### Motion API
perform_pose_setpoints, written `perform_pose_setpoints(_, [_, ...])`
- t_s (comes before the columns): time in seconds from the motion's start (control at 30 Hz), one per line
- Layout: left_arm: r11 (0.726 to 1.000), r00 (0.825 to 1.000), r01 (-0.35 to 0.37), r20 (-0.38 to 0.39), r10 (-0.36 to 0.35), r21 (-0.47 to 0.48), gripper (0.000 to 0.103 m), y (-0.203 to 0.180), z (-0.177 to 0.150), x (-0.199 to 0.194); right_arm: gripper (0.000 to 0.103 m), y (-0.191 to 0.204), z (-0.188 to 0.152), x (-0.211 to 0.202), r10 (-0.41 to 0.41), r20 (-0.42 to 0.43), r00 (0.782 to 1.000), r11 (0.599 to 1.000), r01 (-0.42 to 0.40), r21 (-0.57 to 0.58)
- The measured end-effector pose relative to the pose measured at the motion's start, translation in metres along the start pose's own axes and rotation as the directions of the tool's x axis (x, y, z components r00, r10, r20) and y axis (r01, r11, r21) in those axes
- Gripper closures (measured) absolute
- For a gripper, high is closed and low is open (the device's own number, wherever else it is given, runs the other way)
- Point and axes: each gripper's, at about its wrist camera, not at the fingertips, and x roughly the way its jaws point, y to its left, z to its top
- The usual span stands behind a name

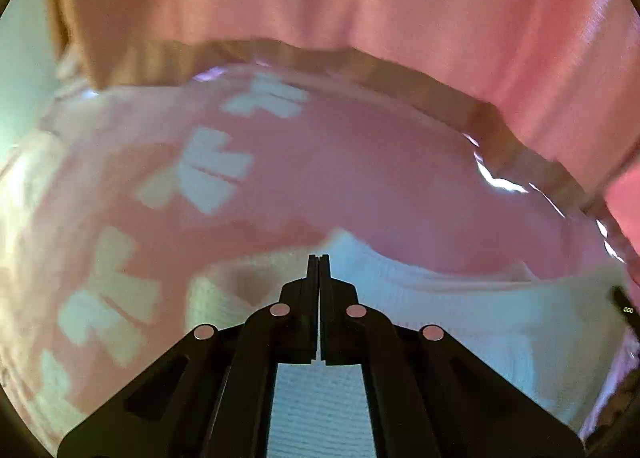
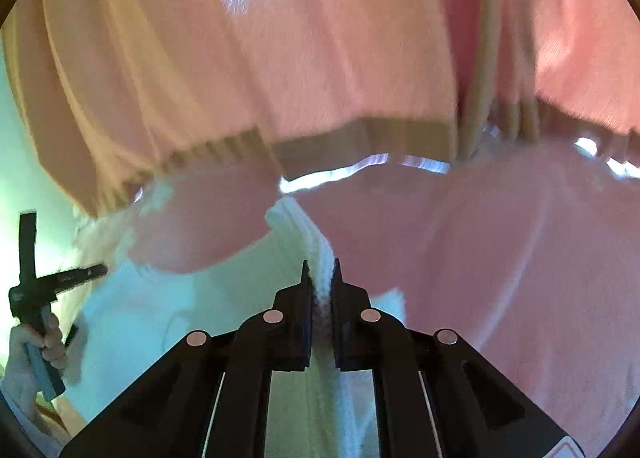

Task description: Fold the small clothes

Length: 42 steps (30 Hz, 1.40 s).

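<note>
Up close, right tongs (image 2: 320, 270) pinch a ribbed white knit garment (image 2: 304, 234); left tongs (image 1: 319, 258) are clenched tight

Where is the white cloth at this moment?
In the right wrist view, the white cloth is at centre bottom, its thick edge pinched in the right tool, above the pink table cover.

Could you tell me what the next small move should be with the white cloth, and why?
Probably carry the pinched edge forward over the rest: the right gripper is shut on a fold of the white cloth, the left gripper is shut too, and the cloth isn't folded over yet.
</note>
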Motion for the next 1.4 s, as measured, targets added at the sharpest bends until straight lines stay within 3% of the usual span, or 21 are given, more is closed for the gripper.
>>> perform_pose_setpoints(0.03, [0.998,0.998,-0.056,-0.029,0.055,-0.020,0.103,0.012,0.000,0.010,0.097,-0.008,-0.002,0.007,-0.040,-0.035,0.999,0.999,0.040,0.006])
perform_pose_setpoints(0.13, [0.992,0.988,-0.086,-0.137,0.073,-0.096,0.103,0.040,-0.006,0.039,0.096,-0.040,-0.025,0.054,-0.115,-0.252,0.961,0.989,0.135,0.066])
perform_pose_setpoints(0.27, [0.995,0.994,-0.003,-0.107,-0.008,-0.104,0.103,0.036,-0.008,0.016,0.095,-0.026,-0.011,0.035,-0.090,-0.174,0.981,0.994,0.098,0.042])
perform_pose_setpoints(0.33, [0.991,0.992,0.098,-0.073,-0.105,-0.096,0.101,0.026,-0.007,0.000,0.095,-0.018,-0.009,0.033,-0.081,-0.174,0.981,0.995,0.089,0.036])
perform_pose_setpoints(0.4, [0.986,0.987,0.144,-0.061,-0.150,-0.083,0.087,0.016,-0.006,-0.004,0.094,-0.017,-0.013,0.033,-0.081,-0.188,0.979,0.995,0.090,0.045])
perform_pose_setpoints(0.47, [0.990,0.988,0.127,-0.083,-0.132,-0.058,0.038,0.004,-0.007,0.004,0.093,-0.015,-0.015,0.036,-0.079,-0.207,0.975,0.994,0.093,0.058])
perform_pose_setpoints(0.6, [0.995,0.986,0.098,-0.136,-0.098,-0.006,0.039,-0.013,-0.016,0.029,0.090,-0.018,-0.018,0.037,-0.070,-0.204,0.976,0.994,0.086,0.074])
perform_pose_setpoints(0.63, [0.995,0.984,0.097,-0.148,-0.095,0.006,0.049,-0.015,-0.014,0.036,0.089,-0.018,-0.017,0.038,-0.067,-0.204,0.977,0.993,0.084,0.077])
perform_pose_setpoints(0.67, [0.996,0.984,0.090,-0.158,-0.085,0.025,0.067,-0.019,-0.016,0.040,0.088,-0.020,-0.017,0.038,-0.066,-0.206,0.976,0.993,0.083,0.079])
perform_pose_setpoints(0.73, [0.996,0.986,0.079,-0.149,-0.072,0.045,0.094,-0.019,-0.016,0.042,0.088,-0.022,-0.019,0.038,-0.063,-0.214,0.975,0.993,0.082,0.083])
perform_pose_setpoints(0.83, [0.994,0.992,0.093,-0.076,-0.097,-0.051,0.097,-0.003,-0.010,0.015,0.093,-0.021,-0.017,0.032,-0.035,-0.194,0.980,0.994,0.055,0.096])
perform_pose_setpoints(0.93, [0.996,0.997,0.069,0.047,-0.067,-0.052,0.097,0.016,-0.005,-0.029,0.095,-0.007,-0.006,0.005,0.039,-0.104,0.994,0.996,-0.030,0.084])
perform_pose_setpoints(0.97, [0.997,0.998,0.056,0.042,-0.054,-0.051,0.097,0.022,-0.006,-0.027,0.095,-0.001,-0.003,-0.002,0.056,-0.081,0.995,0.996,-0.050,0.074])
perform_pose_setpoints(1.03, [0.996,0.999,0.023,-0.047,-0.027,-0.086,0.096,0.040,-0.009,0.000,0.095,0.003,-0.003,0.005,0.023,-0.093,0.995,0.999,-0.021,0.027])
perform_pose_setpoints(1.1, [0.990,0.990,0.021,-0.137,-0.040,-0.137,0.096,0.052,-0.019,0.034,0.096,-0.008,-0.017,0.043,-0.048,-0.221,0.974,0.998,0.056,0.027])
perform_pose_setpoints(1.13, [0.993,0.992,0.018,-0.120,-0.032,-0.118,0.096,0.050,-0.021,0.038,0.097,-0.015,-0.026,0.058,-0.071,-0.268,0.961,0.996,0.084,0.037])
perform_pose_setpoints(1.2, [0.999,0.996,-0.029,-0.083,0.026,-0.035,0.096,0.037,-0.025,0.034,0.096,-0.016,-0.025,0.054,-0.055,-0.244,0.968,0.996,0.071,0.060])
perform_pose_setpoints(1.3, [0.999,0.997,-0.029,-0.078,0.028,-0.024,0.096,0.034,-0.025,0.031,0.092,-0.003,-0.010,0.030,-0.017,-0.141,0.990,0.999,0.023,0.035])
perform_pose_setpoints(1.33, [0.999,0.996,-0.029,-0.080,0.026,-0.029,0.096,0.035,-0.025,0.033,0.087,-0.002,-0.010,0.029,-0.038,-0.133,0.990,0.999,0.040,0.015])
perform_pose_setpoints(1.4, [0.999,0.997,-0.033,-0.070,0.032,-0.023,0.095,0.032,-0.025,0.031,0.083,-0.006,-0.014,0.035,-0.157,-0.165,0.974,0.987,0.158,-0.011])
